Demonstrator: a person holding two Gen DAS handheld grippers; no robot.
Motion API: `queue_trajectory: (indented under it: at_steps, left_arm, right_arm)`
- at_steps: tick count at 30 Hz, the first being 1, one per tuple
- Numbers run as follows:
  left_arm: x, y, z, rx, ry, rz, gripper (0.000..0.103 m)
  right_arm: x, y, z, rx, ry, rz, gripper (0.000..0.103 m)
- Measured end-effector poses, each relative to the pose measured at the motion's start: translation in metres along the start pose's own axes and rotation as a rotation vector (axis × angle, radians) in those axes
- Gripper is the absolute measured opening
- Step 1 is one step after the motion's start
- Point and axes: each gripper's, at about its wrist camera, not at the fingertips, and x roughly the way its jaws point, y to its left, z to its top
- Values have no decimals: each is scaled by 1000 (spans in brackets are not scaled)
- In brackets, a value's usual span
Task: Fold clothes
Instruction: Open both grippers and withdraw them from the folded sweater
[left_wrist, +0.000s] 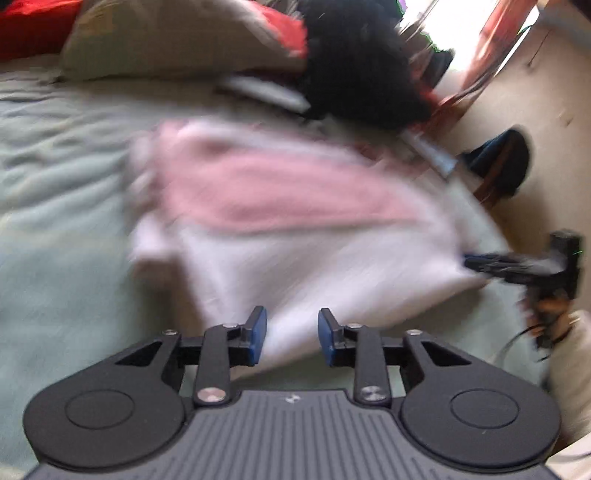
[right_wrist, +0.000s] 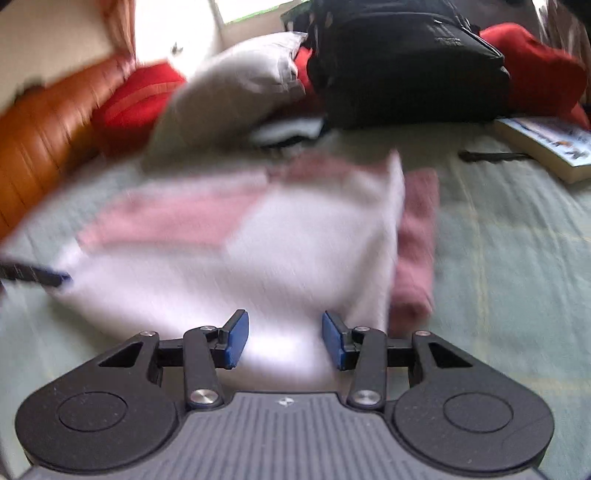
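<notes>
While blurred, left gripper and right gripper parted (nothing held), seemingly above white-pink garment.

left wrist: rides behind its own blue-padded fingers, angled down, close over the bed | right wrist: same low downward tilt | shared: pink-and-white garment, black bag, grey pillow; each sees the other's fingertips at frame edge

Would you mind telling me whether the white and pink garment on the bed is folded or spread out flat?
Folded at least partly: the white and pink garment shows a white layer lying over the pink, with a doubled edge on its right. Blur hides how neat the fold is.
</notes>
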Motion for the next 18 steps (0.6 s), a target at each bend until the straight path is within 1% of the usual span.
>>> queue_trajectory:
  at_steps: [2,3,5,7,8,9,10,12,13,15,16,18]
  left_arm:
    - [-10,10,-8,-43,-14,-23,30]
    - [-14,15,-12,-65,-21,-36,30]
    - [-21,13,-7,-66,-19,-26,29]
    - [-23,-6,3,17,-21,12,33]
    - [-23,-15,7,56,-23,14,38]
    - [-21,-26,10,98,-24,0,43]
    - [-17,-37,12,134,-28,-12,44]
    - [-5,-54,18,187,-31,-39,46]
    - [2,-61,20,196,-29,-53,46]
    - [14,-72,23,208,-27,-71,46]
    - [19,-75,23,207,-27,-77,46]
    - [24,-76,22,199,-26,-85,46]
  right_arm:
    - [-10,-3,-16,8,-33,-6,49]
    - [-15,-4,-20,36,-37,-6,49]
    - [-21,-1,-21,34,-20,-19,49]
    - [-25,9,-15,9,10,-43,50]
    - [-28,14,-13,-9,4,-49,50]
    - [-31,20,-10,-27,-2,-54,50]
    - [-33,24,-5,-37,-27,-53,50]
    - [-33,25,1,-35,-61,-80,50]
    - [-33,24,4,-31,-77,-97,50]
    - [-33,10,7,30,-90,-124,50]
    - [-34,0,6,84,-92,-121,50]
    - [-35,-11,-1,117,-80,-149,50]
